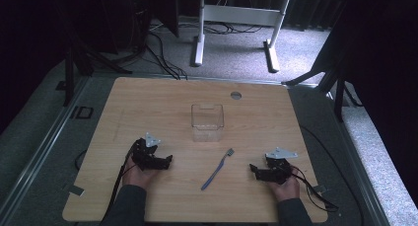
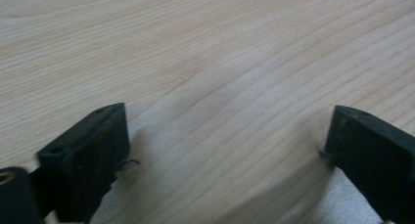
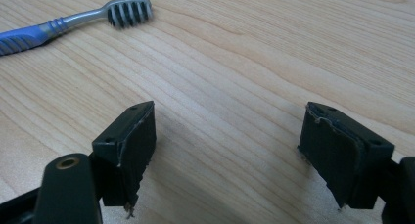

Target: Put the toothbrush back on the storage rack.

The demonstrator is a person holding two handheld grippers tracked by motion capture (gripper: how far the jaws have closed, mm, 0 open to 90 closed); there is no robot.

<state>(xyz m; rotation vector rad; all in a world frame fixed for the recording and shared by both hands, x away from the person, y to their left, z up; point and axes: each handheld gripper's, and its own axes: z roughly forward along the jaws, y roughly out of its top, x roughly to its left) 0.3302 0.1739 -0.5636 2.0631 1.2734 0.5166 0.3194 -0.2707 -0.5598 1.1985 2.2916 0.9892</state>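
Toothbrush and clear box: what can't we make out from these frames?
- Toothbrush: right gripper view's left edge cuts off its blue handle; bristles too small in the high view.
- Clear box: high view too dim and small to tell if anything is inside.
- Left gripper view: an object at the top edge, cut off.

A blue-and-grey toothbrush (image 1: 217,169) lies on the pale wood-grain table (image 1: 148,102) near a clear container (image 1: 207,121).

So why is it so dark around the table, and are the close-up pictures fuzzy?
High view: light falls on the table, the room around stays dark. Right gripper view: toothbrush is sharp, the near jaws slightly soft. Left gripper view: the left-hand jaw looks blurred, the wood grain clear.
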